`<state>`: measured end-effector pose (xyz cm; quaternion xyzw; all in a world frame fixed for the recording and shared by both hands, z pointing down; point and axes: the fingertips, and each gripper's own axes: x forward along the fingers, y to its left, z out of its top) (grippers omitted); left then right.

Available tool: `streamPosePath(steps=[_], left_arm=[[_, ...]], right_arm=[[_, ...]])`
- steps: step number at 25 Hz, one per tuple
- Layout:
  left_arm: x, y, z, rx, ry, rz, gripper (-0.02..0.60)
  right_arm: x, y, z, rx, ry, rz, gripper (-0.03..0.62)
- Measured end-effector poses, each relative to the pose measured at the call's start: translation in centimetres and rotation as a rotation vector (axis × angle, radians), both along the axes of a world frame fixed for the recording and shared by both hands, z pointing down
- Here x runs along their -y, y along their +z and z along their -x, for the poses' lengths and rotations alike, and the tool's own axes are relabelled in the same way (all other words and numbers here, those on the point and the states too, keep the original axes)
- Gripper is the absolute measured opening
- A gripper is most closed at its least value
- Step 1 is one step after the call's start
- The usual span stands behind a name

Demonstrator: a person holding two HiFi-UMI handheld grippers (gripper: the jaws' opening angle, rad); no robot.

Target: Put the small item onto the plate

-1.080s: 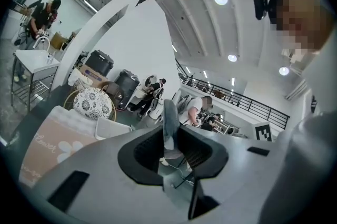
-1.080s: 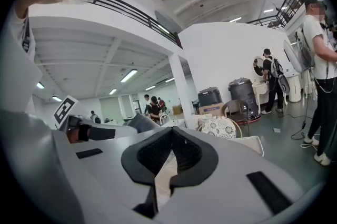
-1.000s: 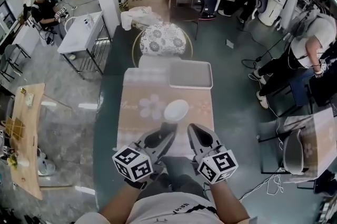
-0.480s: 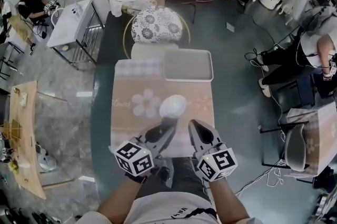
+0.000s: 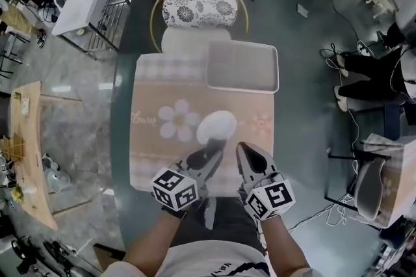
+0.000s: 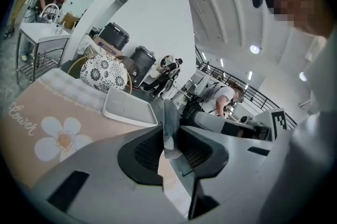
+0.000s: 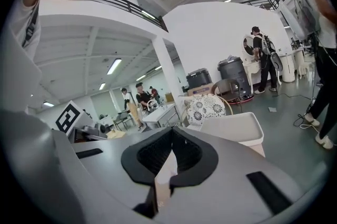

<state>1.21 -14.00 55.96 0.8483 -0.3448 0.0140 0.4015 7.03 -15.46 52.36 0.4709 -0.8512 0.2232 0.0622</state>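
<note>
So the small item (image 6: 168, 128), a thin grey-blue strip of something (can't tell what it actually is), is already pinched in the left tongs (image 5: 214, 147). It stands upright between the pads, long axis running 12 to 6 in the left gripper view, poking out past the tips. In the head view the plate (image 5: 218, 125) sits on the table (image 5: 151, 155) dead ahead at 12 o'clock from those tongs, tips right at its near rim. I'd say left just needs to carry it over the middle and let go. The right tongs (image 5: 244, 149) look closed on nothing, off at the plate's 5 o'clock and a bit farther from it.
</note>
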Motion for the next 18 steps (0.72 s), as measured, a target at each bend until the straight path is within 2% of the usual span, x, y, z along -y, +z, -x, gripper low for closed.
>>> streamPosePath(steps=[9, 18], left_arm=[[2.5, 8.3, -0.6, 0.043, -0.025, 0.117, 0.092], [3.0, 13.5, -1.1, 0.084, -0.037, 0.192, 0.092]], right_arm=[[1.7, 6.2, -0.4, -0.001, 0.002, 0.058, 0.014], [1.9, 9.9, -1.1, 0.011, 0.024, 0.081, 0.014]])
